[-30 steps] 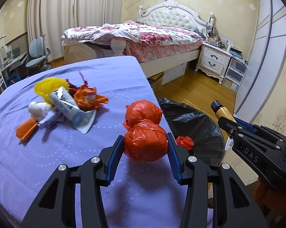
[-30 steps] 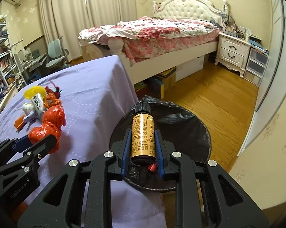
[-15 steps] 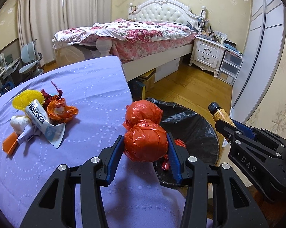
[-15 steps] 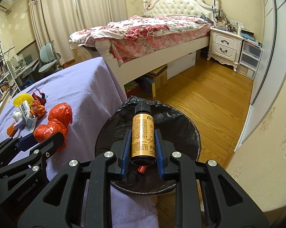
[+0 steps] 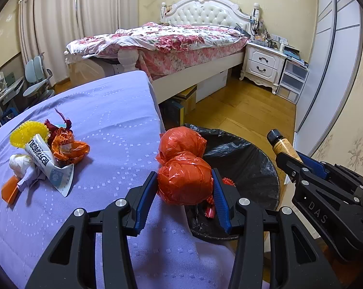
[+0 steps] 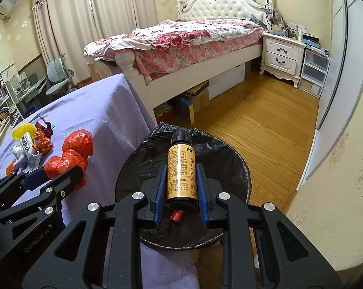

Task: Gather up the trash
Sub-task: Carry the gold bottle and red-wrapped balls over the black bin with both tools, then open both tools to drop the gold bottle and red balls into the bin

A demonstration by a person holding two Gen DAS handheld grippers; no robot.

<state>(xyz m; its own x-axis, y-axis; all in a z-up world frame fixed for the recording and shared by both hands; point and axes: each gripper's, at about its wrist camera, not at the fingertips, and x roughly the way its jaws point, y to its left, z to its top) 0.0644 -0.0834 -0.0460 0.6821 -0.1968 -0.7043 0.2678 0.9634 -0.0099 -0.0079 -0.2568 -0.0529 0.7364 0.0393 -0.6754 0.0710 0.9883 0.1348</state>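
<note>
Left wrist view: my left gripper, clamped on a knotted orange bag, has slid from over the purple table toward its right edge, above the black-lined bin. My right gripper pinches a gold bottle over the bin; release looks next. More trash waits near the table's left edge; a bed stands beyond.

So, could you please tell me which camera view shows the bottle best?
The right wrist view: the bottle lies centred between the right tongs, label facing the camera, over the bin. The left wrist view shows only its cap and upper body sticking out of those tongs at the right edge.
</note>
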